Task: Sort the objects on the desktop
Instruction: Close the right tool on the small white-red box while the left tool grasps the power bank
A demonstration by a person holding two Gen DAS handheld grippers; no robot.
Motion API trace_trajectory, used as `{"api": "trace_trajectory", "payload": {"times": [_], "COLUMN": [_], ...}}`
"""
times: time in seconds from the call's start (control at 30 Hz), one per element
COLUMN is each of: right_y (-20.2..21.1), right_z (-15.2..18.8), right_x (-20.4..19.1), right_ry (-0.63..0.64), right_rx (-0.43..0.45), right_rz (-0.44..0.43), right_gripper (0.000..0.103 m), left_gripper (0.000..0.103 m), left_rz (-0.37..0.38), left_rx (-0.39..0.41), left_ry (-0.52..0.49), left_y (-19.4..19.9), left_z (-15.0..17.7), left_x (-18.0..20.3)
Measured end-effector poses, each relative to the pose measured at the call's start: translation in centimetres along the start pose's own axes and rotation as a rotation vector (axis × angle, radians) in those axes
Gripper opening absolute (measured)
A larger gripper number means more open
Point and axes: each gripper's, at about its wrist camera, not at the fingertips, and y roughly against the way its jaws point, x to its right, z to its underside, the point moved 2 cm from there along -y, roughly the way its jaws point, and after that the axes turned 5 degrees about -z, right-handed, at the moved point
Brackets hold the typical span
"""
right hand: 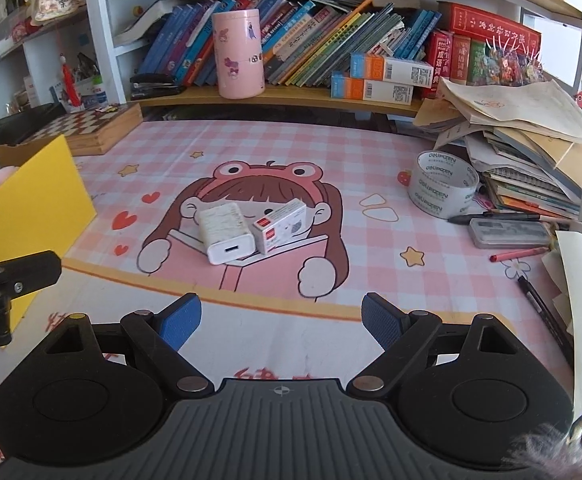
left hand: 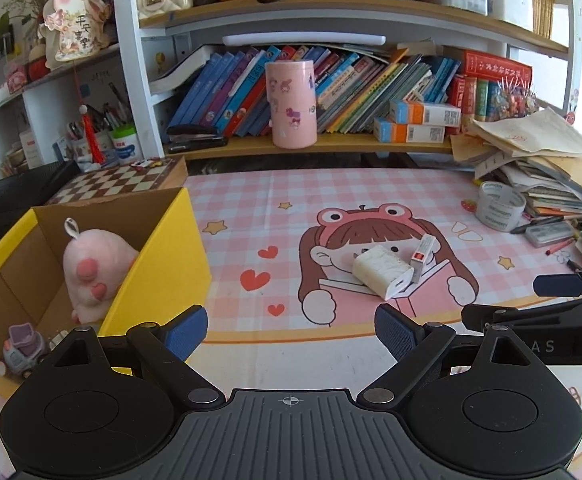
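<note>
Nearest to us, our left tool and right tool both hover above the table with fingers spread wide, gripping nothing. Just beyond, on the pink cartoon mat, a white charger lies touching a small white-and-red box at its right side. To the left stands a yellow cardboard box with a pink plush toy and a small toy car inside. Farther right, a tape roll sits beside a stack of papers. At the back, a pink canister stands on the shelf before leaning books.
</note>
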Motion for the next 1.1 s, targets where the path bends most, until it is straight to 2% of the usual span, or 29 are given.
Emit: {"api": "trace_trajectory", "payload": {"times": [0.23, 0.57, 0.67, 0.73, 0.9, 1.0, 1.1], "right_y": [-2.5, -7.4, -9.3, -10.4, -11.6, -12.5, -13.3], "right_z": [-1.2, -4.7, -5.4, -5.6, -5.8, -5.9, -5.7], "right_x": [0.2, 1.4, 2.0, 2.3, 2.1, 2.8, 3.5], "right_ry": [0.019, 0.008, -0.014, -0.030, -0.035, -0.075, -0.091], "right_rx": [-0.024, 0.010, -0.003, -0.020, -0.005, -0.021, -0.042], "right_rz": [-0.013, -0.022, -0.018, -0.019, -0.055, -0.087, -0.098], "right_gripper": [0.086, 0.082, 0.076, 0.066, 0.064, 0.053, 0.048], "left_gripper": [0.093, 0.093, 0.093, 0.093, 0.093, 0.093, 0.093], "left_rz": [0.008, -0.005, -0.010, -0.013, -0.015, -0.008, 0.004], "left_rx": [-0.028, -0.068, -0.082, -0.089, -0.103, -0.107, -0.103], "left_ry": [0.020, 0.024, 0.024, 0.020, 0.014, 0.006, -0.010], "left_y": [-2.2, -2.7, -2.8, -2.8, -3.2, -3.7, -4.1], "left_z": [-0.7, -0.4, -0.3, -0.2, -0.1, -0.3, -0.5], "left_x": [0.0, 0.2, 0.2, 0.2, 0.3, 0.7, 1.2]}}
